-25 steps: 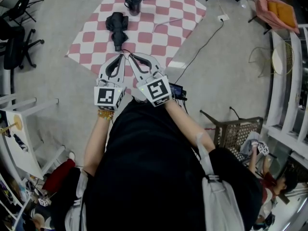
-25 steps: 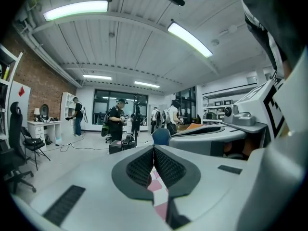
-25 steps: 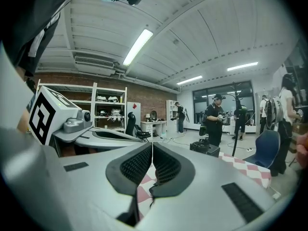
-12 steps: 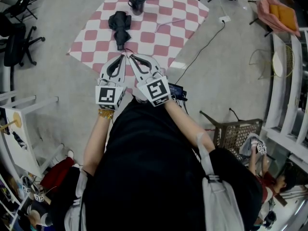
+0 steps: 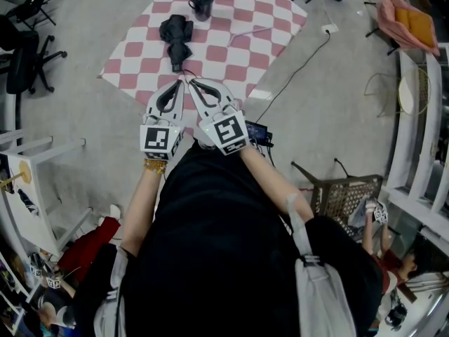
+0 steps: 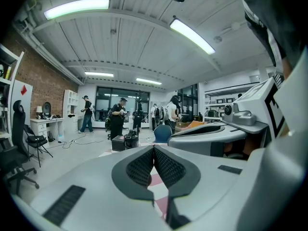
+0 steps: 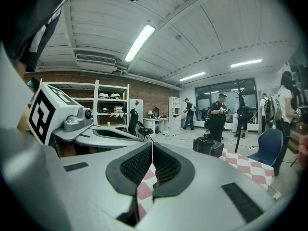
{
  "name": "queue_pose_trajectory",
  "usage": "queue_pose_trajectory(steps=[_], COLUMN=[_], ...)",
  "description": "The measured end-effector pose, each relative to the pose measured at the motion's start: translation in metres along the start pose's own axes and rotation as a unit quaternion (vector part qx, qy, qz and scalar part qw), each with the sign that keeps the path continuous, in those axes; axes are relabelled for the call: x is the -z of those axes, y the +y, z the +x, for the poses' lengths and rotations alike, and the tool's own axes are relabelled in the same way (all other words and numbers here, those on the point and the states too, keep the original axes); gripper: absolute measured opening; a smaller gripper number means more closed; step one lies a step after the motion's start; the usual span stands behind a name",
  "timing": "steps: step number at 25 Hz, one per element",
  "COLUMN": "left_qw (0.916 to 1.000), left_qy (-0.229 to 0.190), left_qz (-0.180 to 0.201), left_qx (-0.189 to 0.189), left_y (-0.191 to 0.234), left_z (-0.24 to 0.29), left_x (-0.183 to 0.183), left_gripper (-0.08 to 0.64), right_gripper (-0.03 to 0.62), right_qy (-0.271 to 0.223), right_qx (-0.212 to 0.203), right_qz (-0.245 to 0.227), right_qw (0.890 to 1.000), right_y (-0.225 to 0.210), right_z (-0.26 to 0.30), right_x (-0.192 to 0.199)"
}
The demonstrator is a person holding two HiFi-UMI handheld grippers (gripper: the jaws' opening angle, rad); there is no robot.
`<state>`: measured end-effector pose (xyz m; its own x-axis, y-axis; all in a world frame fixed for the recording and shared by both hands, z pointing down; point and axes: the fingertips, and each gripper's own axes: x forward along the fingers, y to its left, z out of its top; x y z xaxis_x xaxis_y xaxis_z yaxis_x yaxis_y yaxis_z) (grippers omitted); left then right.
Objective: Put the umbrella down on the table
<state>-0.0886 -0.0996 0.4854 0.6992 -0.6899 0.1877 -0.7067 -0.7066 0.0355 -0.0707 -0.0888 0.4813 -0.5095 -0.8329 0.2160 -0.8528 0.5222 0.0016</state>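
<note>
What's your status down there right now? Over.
Left gripper shut, empty. Right gripper shut, empty. Umbrella lying folded on checkered table, just ahead of both grippers, not held. Nothing in the way.

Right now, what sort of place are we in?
Probably an open lab or workshop: a brick wall with storage shelves, ceiling strip lights, and office chairs on a bare floor.

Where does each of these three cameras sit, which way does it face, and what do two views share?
Head view: on the person's head, facing steeply down at the checkered table and umbrella; shows torso, forearms, left gripper, right gripper.
Left gripper view: on that gripper, facing nearly level over the table; shows its shut jaws.
Right gripper view: likewise; its shut jaws.
Shared: each gripper view shows the other gripper.
</note>
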Motion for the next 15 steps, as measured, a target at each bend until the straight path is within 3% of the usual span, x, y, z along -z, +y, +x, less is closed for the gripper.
queue_pose_trajectory(steps=[15], left_qw=[0.9999], left_qy=[0.014], left_qz=[-0.007], left_qx=[-0.002], left_y=[-0.0025], left_z=[0.0025], left_x=[0.0008], left_gripper=[0.015], right_gripper=[0.017], right_qy=[0.0], right_qx=[-0.001], right_qz=[-0.004], right_qw=[1.0], right_y=[-0.003], right_z=[-0.0003], right_x=[0.0008])
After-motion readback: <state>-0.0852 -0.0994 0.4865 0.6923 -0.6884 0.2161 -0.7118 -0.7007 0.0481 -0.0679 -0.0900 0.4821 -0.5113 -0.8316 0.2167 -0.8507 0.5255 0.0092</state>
